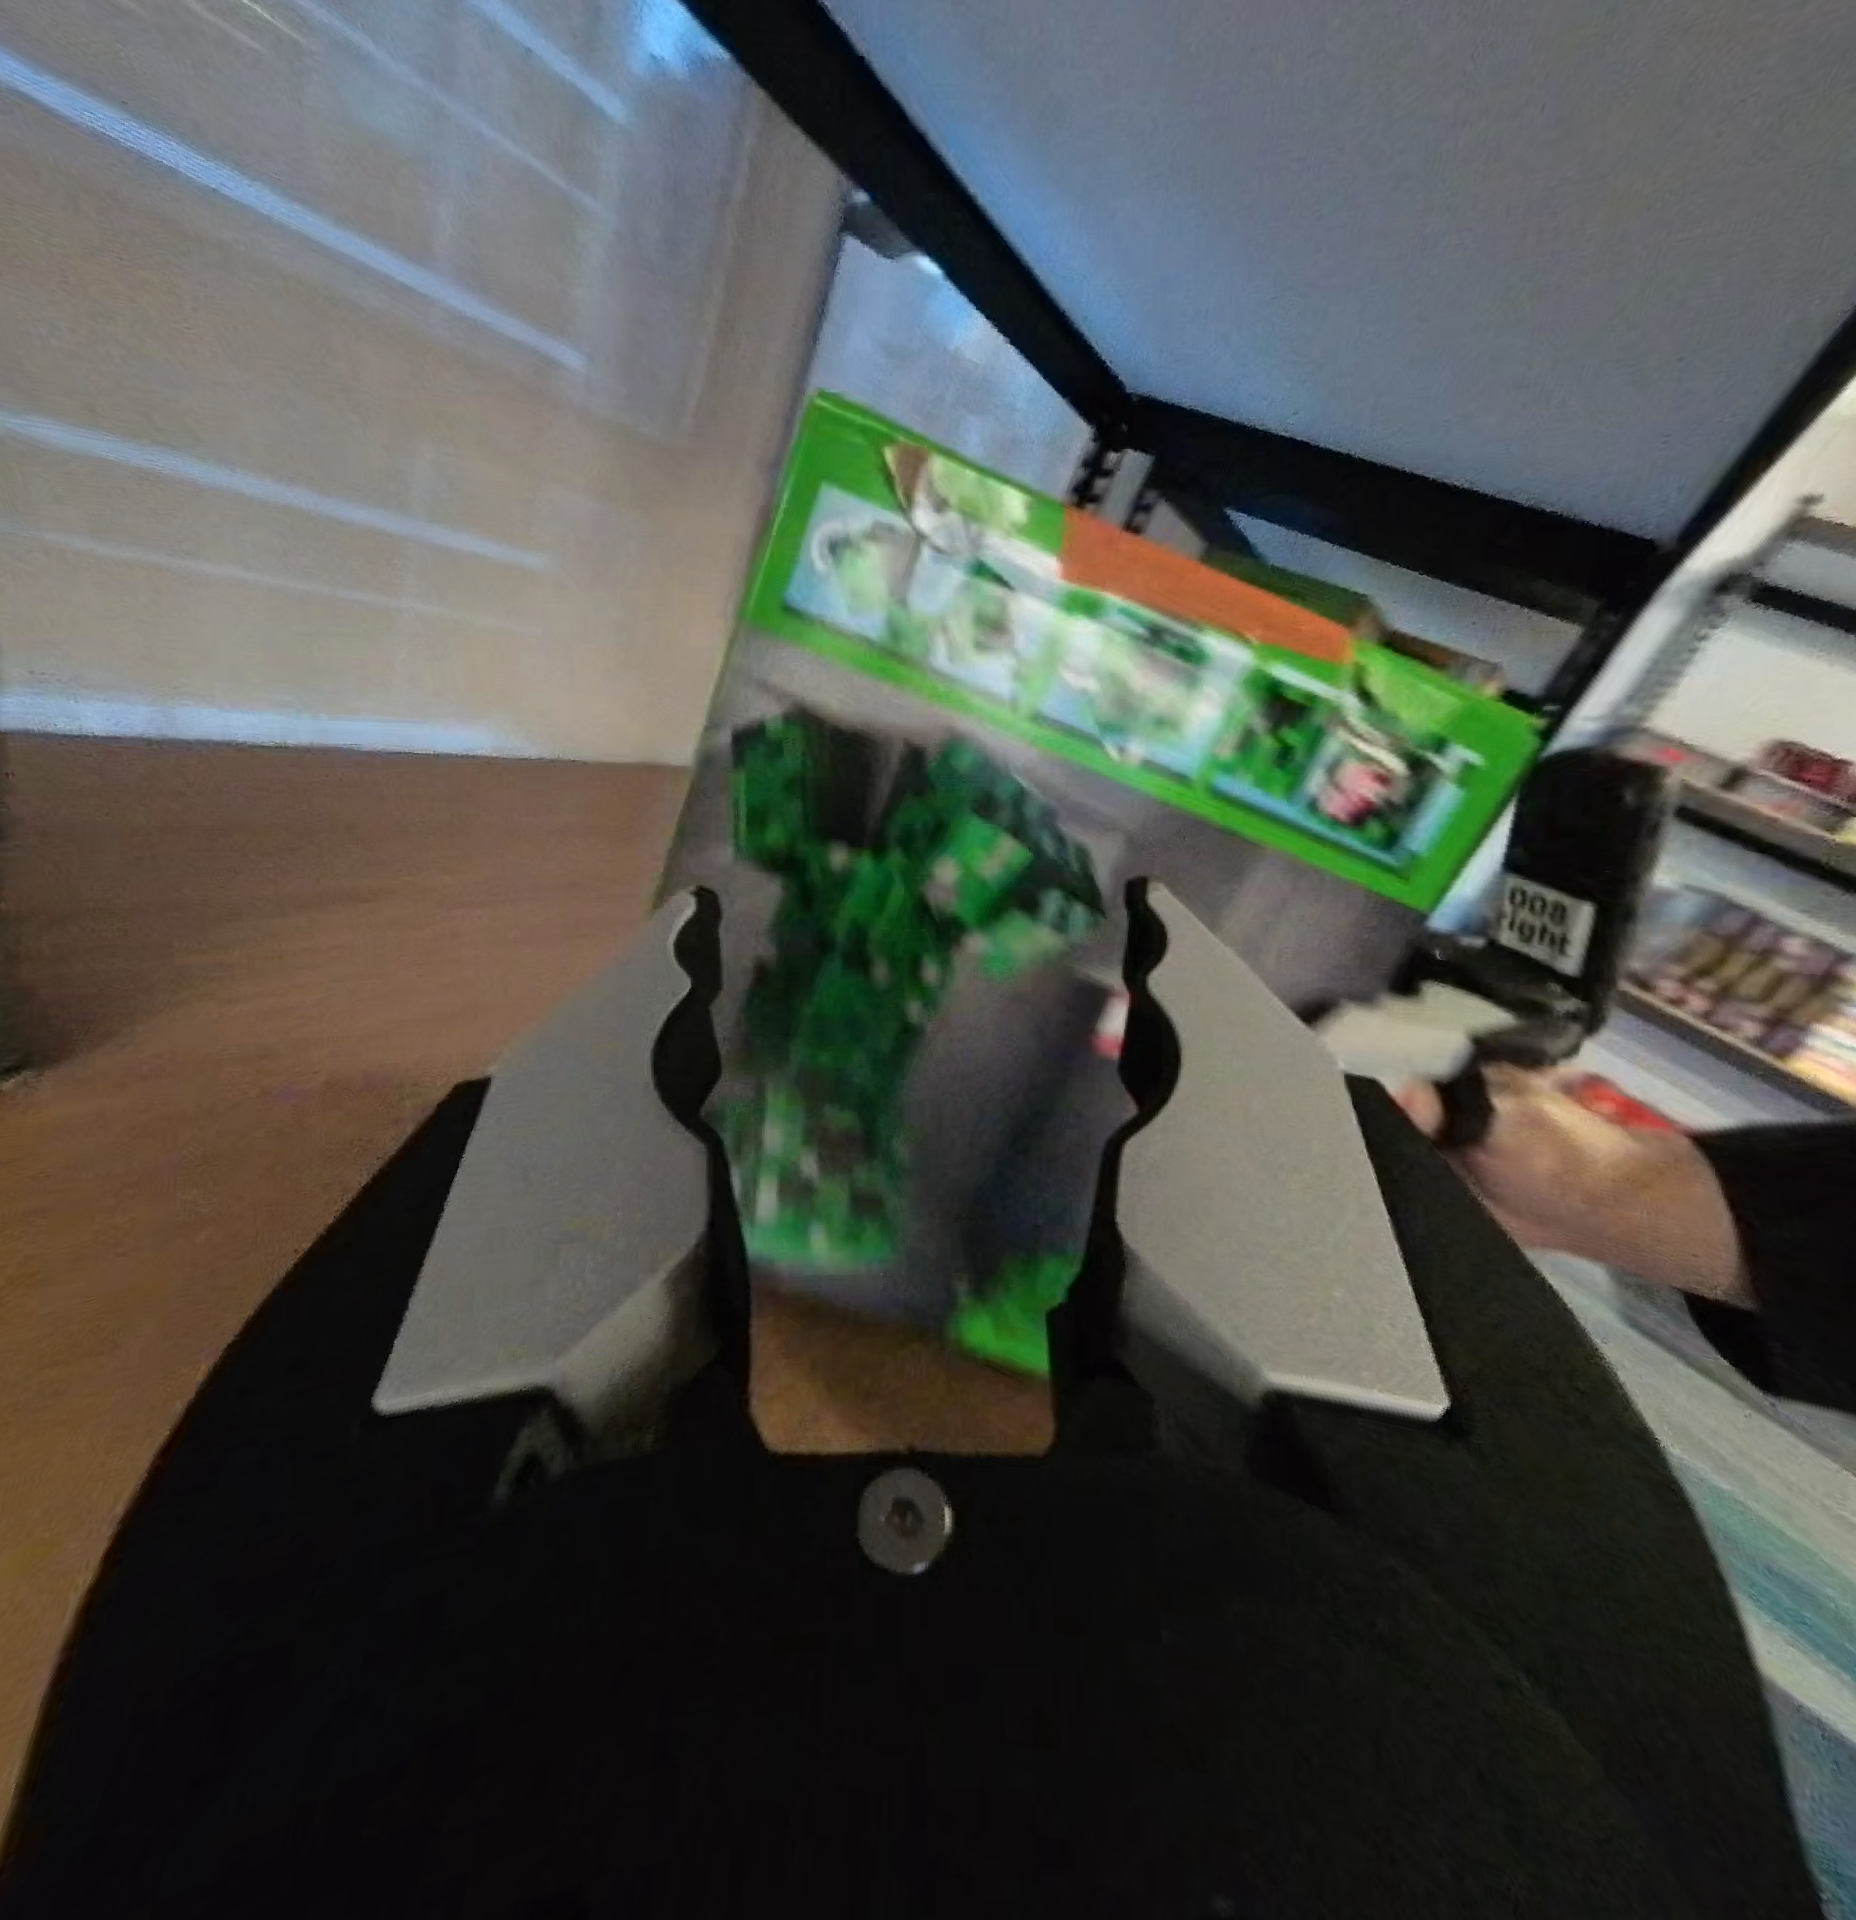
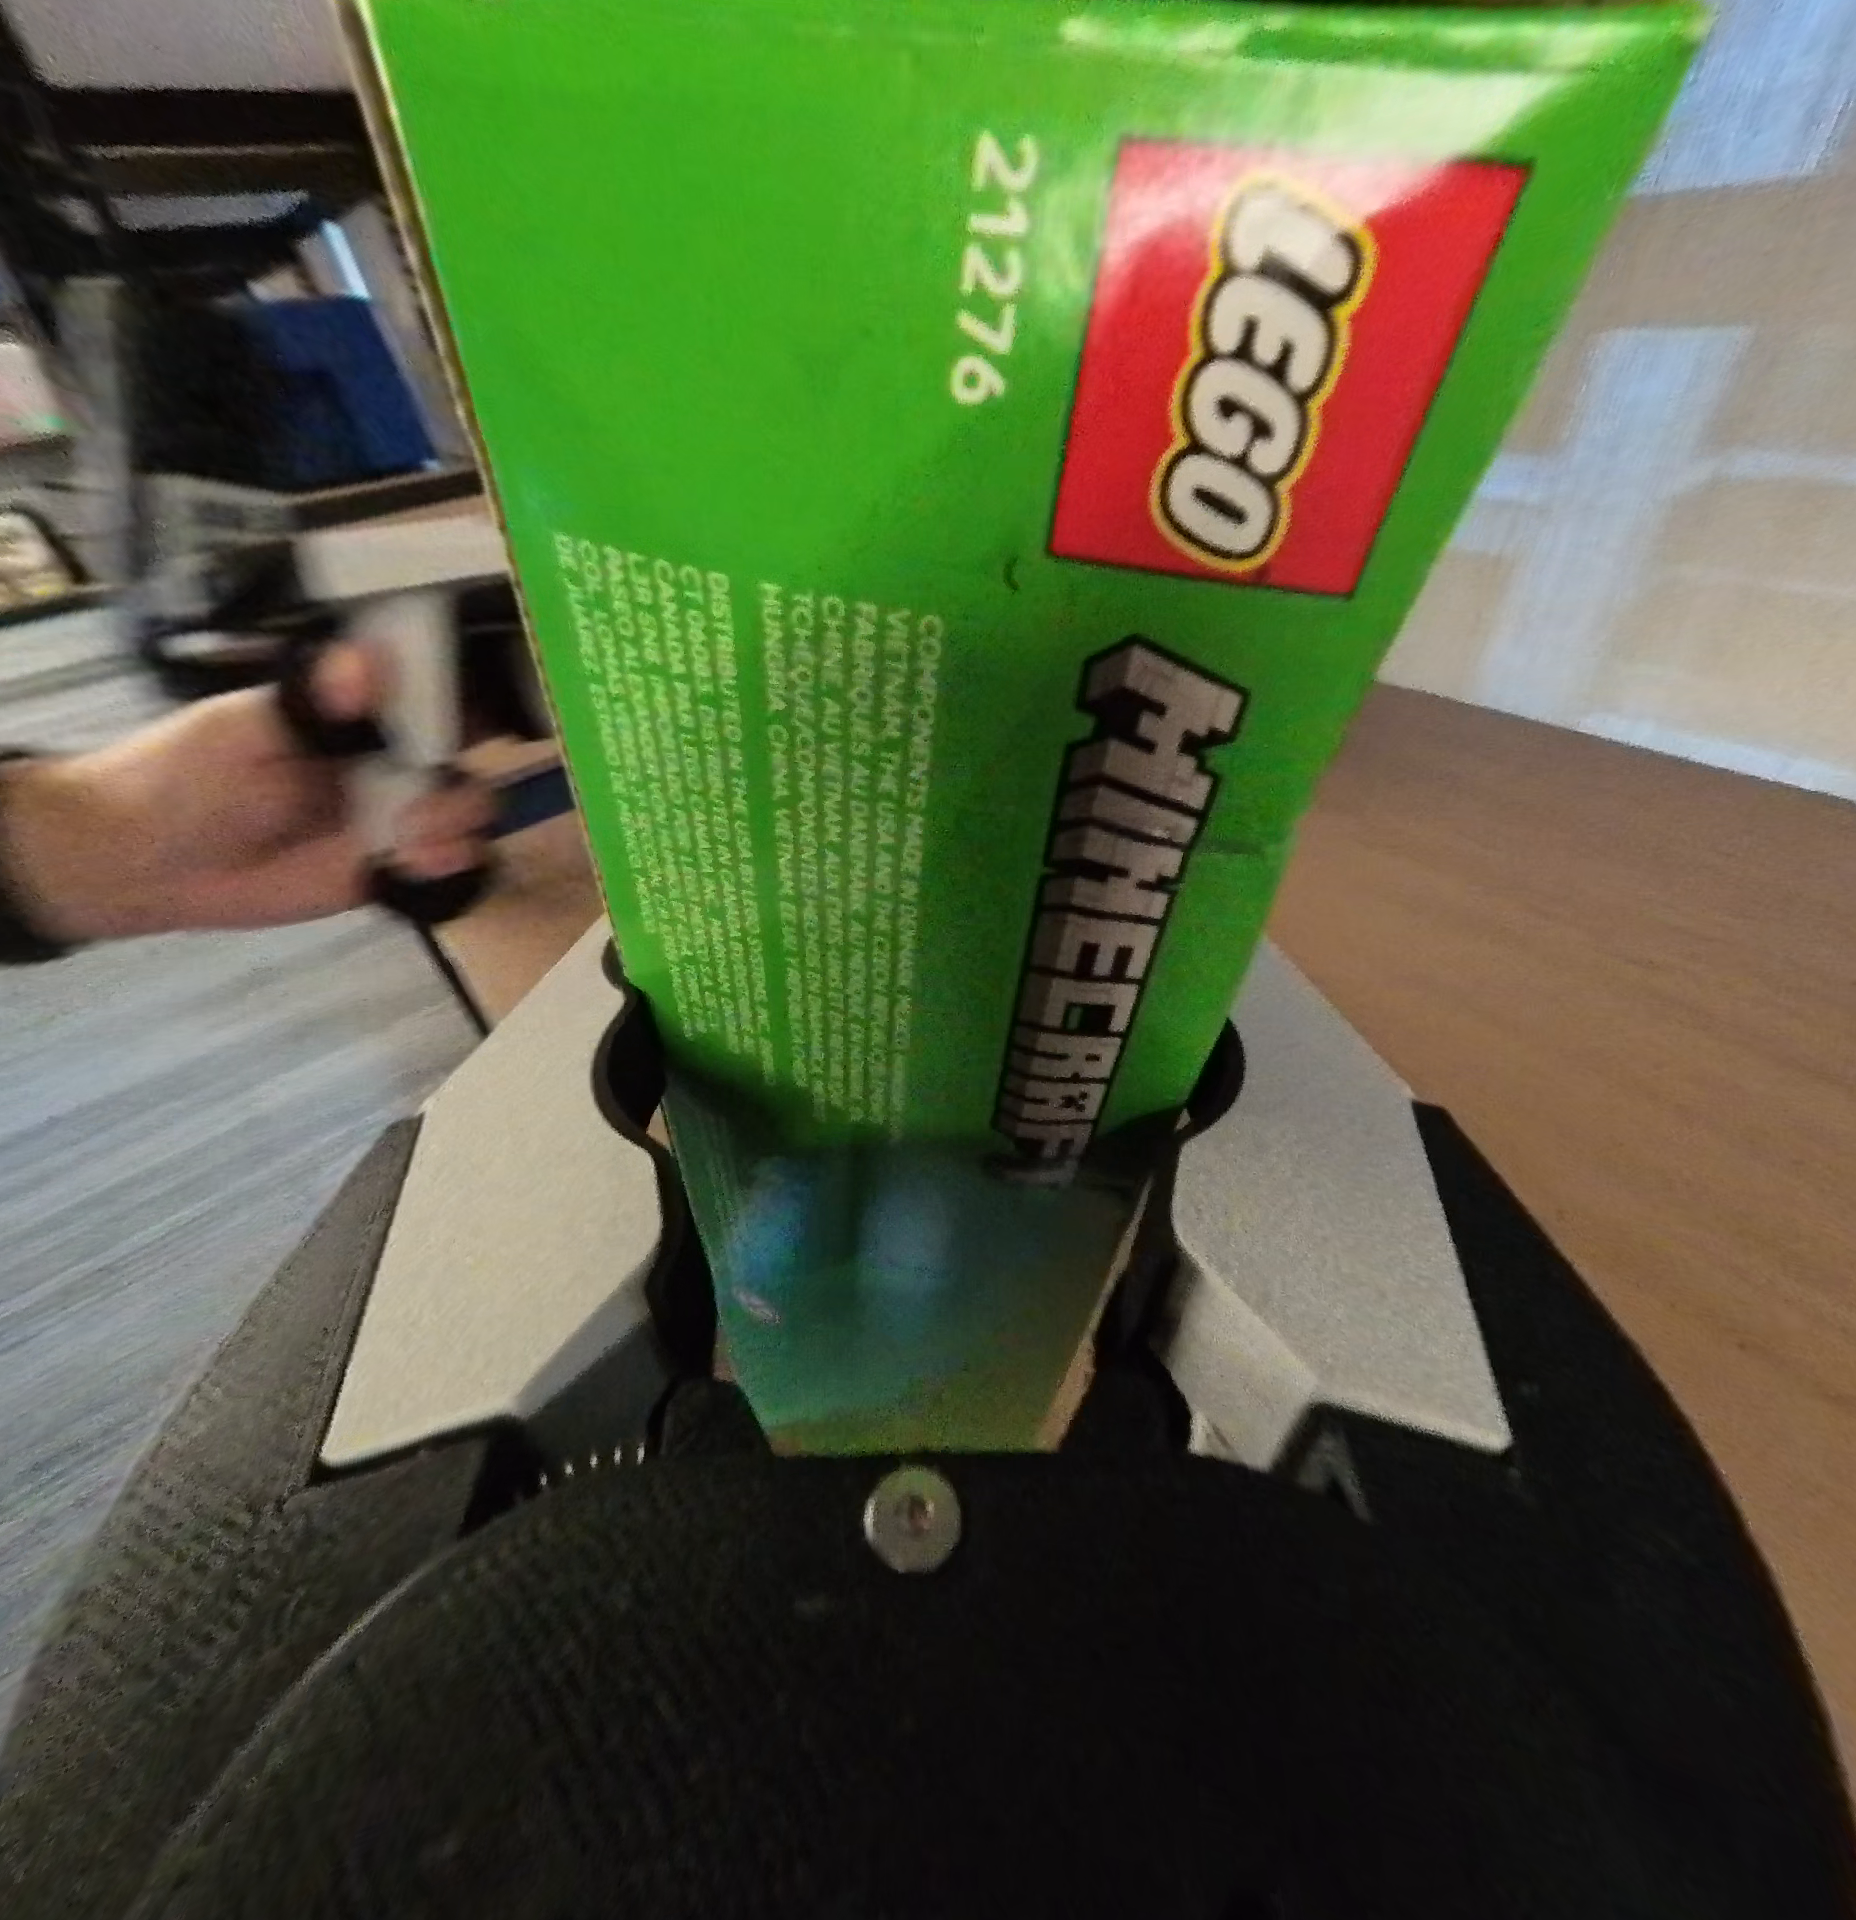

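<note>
The right gripper [image 2: 929,1049] pinched a green toy box [image 2: 903,540], its long axis pointing away along the fingers. The left gripper [image 1: 919,940] stood spread, empty, facing the box above the wooden table [image 1: 228,1039].

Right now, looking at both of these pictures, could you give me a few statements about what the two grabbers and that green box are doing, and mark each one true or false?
1. The right gripper has its jaws closed on the green box. True.
2. The left gripper is also clamping the box. False: its jaws are apart with nothing between them, and the box sits farther ahead.
3. A wooden surface lies below the box. True.
4. The box is red all over. False: it is mostly green, with a red square on one side.
5. A hand holds the right gripper's handle. True.
</note>
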